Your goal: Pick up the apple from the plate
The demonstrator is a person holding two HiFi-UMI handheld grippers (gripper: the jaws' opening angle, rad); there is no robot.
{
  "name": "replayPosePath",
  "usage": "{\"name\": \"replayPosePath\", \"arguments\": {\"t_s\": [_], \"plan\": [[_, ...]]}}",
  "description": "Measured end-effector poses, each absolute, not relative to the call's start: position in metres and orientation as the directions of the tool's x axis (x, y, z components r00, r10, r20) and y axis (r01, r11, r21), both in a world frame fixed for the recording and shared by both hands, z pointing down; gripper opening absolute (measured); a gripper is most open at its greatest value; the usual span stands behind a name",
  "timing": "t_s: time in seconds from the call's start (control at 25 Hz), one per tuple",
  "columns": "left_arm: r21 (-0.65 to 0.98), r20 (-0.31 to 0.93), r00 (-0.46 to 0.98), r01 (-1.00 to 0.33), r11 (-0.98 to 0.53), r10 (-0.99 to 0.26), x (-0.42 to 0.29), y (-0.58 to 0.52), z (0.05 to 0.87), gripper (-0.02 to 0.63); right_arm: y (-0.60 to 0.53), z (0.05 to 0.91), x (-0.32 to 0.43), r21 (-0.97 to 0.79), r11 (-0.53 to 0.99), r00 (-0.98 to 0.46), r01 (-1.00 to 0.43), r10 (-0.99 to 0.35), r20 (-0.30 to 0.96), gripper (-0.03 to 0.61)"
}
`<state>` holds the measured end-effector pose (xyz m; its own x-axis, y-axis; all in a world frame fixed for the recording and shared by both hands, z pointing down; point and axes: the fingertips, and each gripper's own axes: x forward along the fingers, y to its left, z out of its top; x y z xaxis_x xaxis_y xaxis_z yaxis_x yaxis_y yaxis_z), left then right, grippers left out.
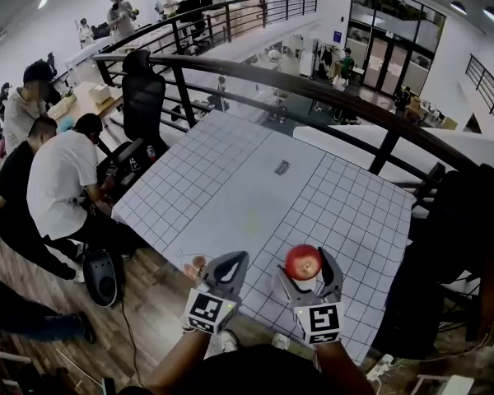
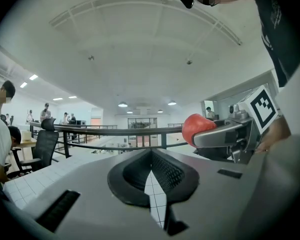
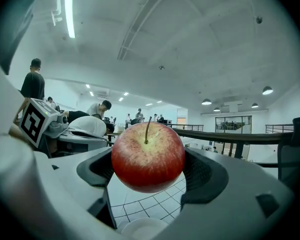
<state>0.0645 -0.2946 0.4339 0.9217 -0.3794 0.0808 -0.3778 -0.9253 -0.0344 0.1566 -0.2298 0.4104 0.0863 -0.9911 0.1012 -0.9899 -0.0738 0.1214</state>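
A red apple hangs above the near edge of the white grid table, with my right gripper shut on its two sides. In the right gripper view the apple fills the space between the dark pads, stem up, and the rim of a white plate shows just below it. The plate is barely visible under the apple in the head view. My left gripper hovers beside it on the left, shut and holding nothing. The left gripper view shows the apple off to its right.
A small dark object lies mid-table. A small orange-brown thing sits by the left gripper. A black curved railing runs behind the table. To the left are an office chair and seated people.
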Motion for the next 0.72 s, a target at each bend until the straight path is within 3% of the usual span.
{"name": "replayPosePath", "arguments": {"t_s": [0.72], "plan": [[-0.044, 0.049, 0.947, -0.316, -0.948, -0.318, 0.070, -0.302, 0.422, 0.021, -0.233, 0.395, 0.162, 0.141, -0.199, 0.206, -0.970, -0.978, 0.035, 0.403]]}}
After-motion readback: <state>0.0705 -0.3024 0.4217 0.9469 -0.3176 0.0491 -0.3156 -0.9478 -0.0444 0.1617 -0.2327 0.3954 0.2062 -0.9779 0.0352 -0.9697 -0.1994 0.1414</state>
